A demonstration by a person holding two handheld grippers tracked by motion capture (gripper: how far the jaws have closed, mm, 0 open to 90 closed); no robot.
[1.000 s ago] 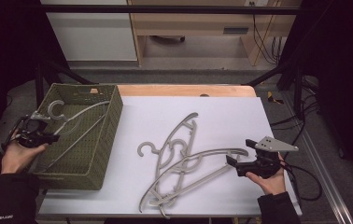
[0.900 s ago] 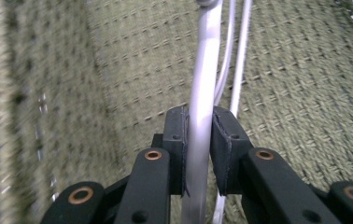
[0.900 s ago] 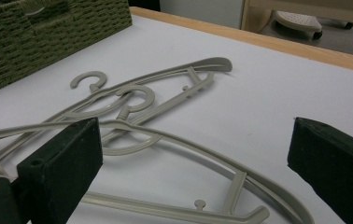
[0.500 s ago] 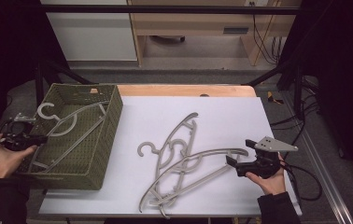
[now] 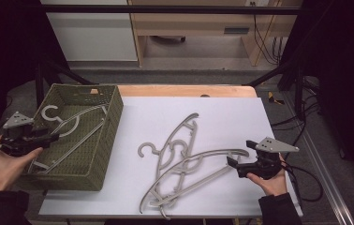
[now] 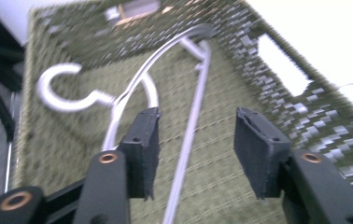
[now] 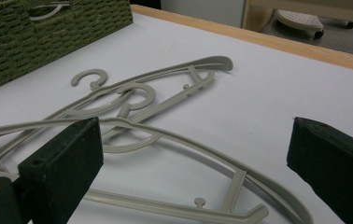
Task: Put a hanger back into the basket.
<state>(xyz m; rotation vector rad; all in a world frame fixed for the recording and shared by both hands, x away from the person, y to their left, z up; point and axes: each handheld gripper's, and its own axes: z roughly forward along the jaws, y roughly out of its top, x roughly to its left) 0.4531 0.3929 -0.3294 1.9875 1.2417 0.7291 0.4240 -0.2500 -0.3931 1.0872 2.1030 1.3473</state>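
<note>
Table [image 5: 222,110]: white top with a wooden strip along the far edge. Left end: green woven basket [image 5: 112,117], slightly overhanging the left side. Centre to right: pile of grey plastic hangers [image 5: 184,161] lying flat on the top, overlapping each other, hooks toward the basket. Remaining surface bare.

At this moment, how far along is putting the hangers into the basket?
One hanger lies in the basket, with the left tool open above it. Nothing is gripped. Two hangers remain on the table; the right tool sits open beside them.
</note>
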